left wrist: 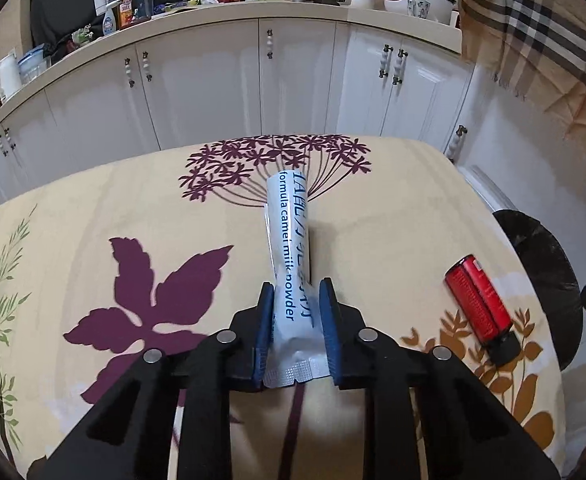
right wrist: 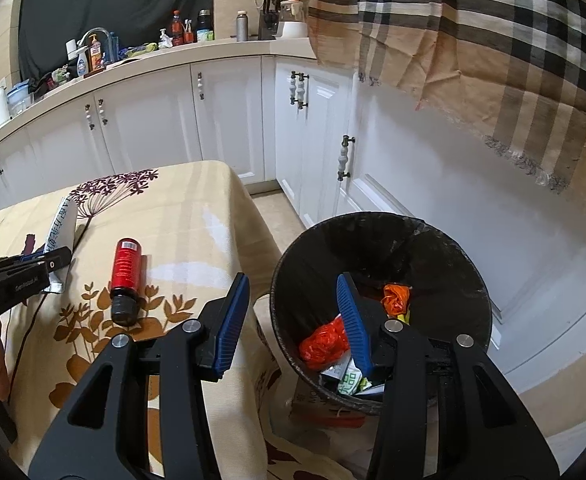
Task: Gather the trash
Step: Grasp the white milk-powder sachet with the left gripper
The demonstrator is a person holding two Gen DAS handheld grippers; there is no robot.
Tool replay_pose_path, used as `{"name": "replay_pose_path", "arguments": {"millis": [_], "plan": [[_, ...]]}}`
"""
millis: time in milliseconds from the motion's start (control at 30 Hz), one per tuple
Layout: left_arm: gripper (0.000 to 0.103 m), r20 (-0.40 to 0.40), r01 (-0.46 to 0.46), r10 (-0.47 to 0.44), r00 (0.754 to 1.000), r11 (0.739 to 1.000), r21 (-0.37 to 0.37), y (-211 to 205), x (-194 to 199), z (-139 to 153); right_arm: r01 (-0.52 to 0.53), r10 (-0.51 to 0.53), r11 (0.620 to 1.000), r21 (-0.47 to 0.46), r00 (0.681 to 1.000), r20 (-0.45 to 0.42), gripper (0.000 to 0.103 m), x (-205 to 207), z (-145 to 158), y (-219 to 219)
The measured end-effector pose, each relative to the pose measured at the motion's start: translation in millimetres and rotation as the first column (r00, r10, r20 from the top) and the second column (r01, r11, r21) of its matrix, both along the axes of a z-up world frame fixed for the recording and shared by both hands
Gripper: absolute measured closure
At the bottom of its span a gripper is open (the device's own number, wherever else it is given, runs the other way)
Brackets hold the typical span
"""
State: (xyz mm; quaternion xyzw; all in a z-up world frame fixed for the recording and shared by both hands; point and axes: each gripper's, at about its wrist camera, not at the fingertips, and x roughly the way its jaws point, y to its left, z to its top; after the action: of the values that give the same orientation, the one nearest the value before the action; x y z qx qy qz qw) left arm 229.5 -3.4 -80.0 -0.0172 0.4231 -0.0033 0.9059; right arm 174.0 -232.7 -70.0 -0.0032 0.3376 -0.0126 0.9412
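Trash [right wrist: 325,346] inside bin [right wrist: 453,240], right view only

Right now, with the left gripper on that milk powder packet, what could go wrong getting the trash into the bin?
1. The left gripper pinches the packet near its sealed end; most of it sticks out past the fingers, so it may flop or slip.
2. The bin sits off the table's right side; carrying the packet across could knock the red bottle, which might roll.
3. The right gripper hangs open over the bin, possibly in the way.
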Motion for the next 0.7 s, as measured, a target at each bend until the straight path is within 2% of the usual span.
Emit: {"name": "replay_pose_path", "arguments": {"millis": [367,700], "plan": [[0.082,0.003,-0.029,0.029,1.000,0.999,0.013,33,-25,0,-0.053,0.053,0.999,-0.006,0.999,0.002,0.059,0,5,29],[0.082,0.011,-0.103,0.103,0.995,0.994,0.037,81,-46,1,-0.130,0.130,0.991,-0.016,0.992,-0.011,0.059,11,7,66]]}}
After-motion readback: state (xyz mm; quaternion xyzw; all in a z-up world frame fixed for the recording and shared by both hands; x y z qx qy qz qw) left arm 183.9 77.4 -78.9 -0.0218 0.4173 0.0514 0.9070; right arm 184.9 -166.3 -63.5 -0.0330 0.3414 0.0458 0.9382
